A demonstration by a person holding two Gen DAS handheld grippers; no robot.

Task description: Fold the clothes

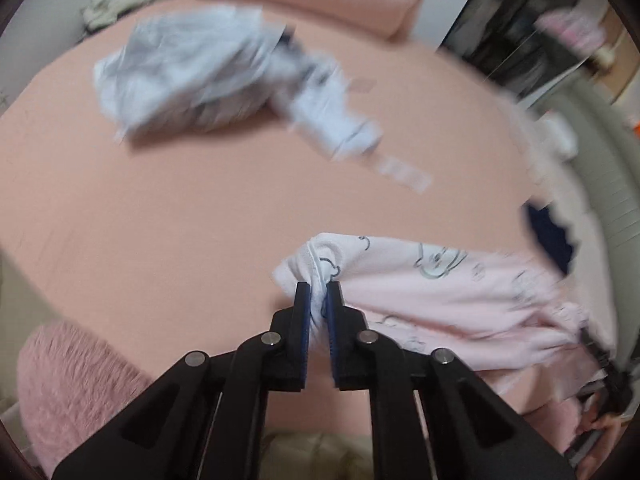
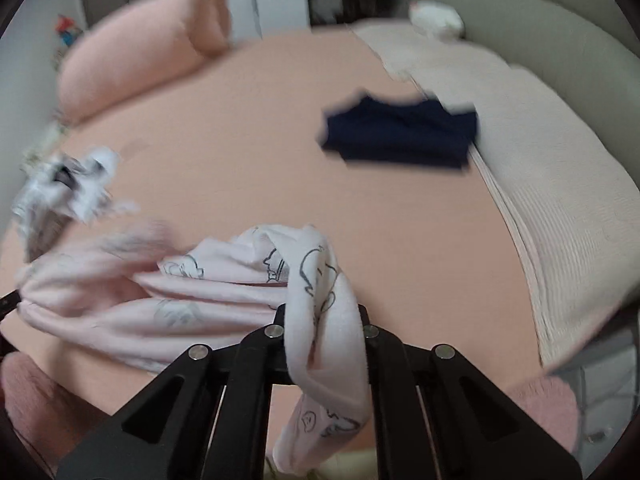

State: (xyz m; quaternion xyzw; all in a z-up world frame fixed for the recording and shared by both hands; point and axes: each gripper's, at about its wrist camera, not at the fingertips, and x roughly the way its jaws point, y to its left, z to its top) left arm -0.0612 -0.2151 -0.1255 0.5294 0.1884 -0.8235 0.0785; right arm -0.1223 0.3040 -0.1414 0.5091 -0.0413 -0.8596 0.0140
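Note:
A pale pink garment with black line drawings point(image 1: 440, 292) hangs stretched between my two grippers above the pink bed point(image 1: 180, 208). My left gripper point(image 1: 319, 292) is shut on one bunched end of it. My right gripper point(image 2: 320, 312) is shut on the other end point(image 2: 240, 288), and a loose fold drapes over its fingers and hides the tips. The right gripper also shows at the right edge of the left wrist view point(image 1: 600, 356).
A crumpled white and grey garment point(image 1: 208, 76) lies at the far side of the bed. A folded navy garment point(image 2: 400, 132) lies near a cream blanket point(image 2: 552, 168) on the right. A pink pillow point(image 2: 140, 48) lies at the head. A fluffy pink cushion point(image 1: 72, 384) sits at the near left.

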